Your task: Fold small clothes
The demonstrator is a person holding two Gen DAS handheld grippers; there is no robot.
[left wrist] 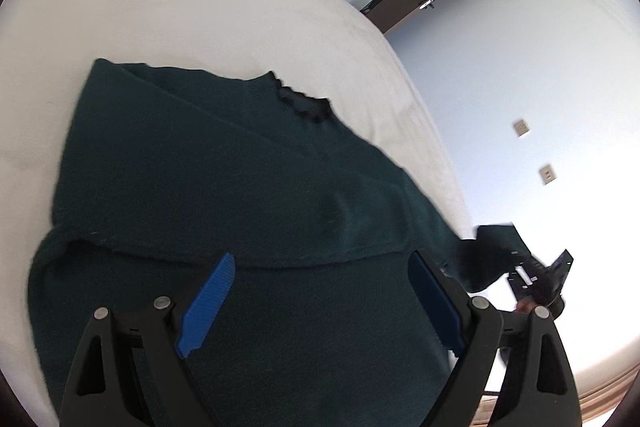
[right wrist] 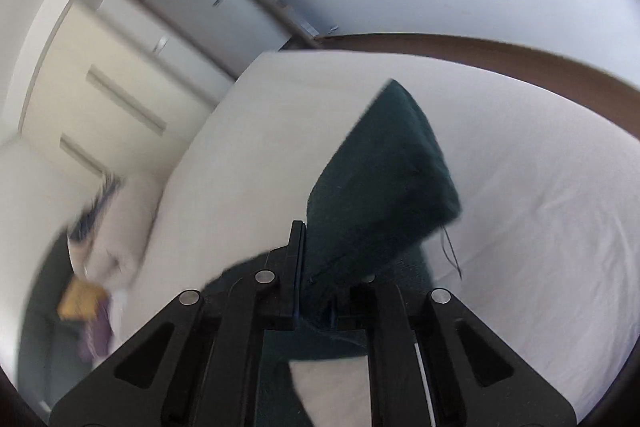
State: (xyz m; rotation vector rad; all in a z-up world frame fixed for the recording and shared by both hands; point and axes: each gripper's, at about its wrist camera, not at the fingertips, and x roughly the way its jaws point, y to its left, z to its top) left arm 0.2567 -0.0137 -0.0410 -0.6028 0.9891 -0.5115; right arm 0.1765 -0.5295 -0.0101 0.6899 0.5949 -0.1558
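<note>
Gripping the sweater's sleeve, right gripper is pinching it clear of the bed for folding inward; left gripper is hovering spread over the sweater.

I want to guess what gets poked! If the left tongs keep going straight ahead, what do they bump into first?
Most likely the dark green sweater on the white bed. The open left tongs point right at it, though how close they are is hard to judge.

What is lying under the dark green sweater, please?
The white bed lies under the dark green sweater. The sheet directly beneath is covered, so anything there is hidden.
</note>
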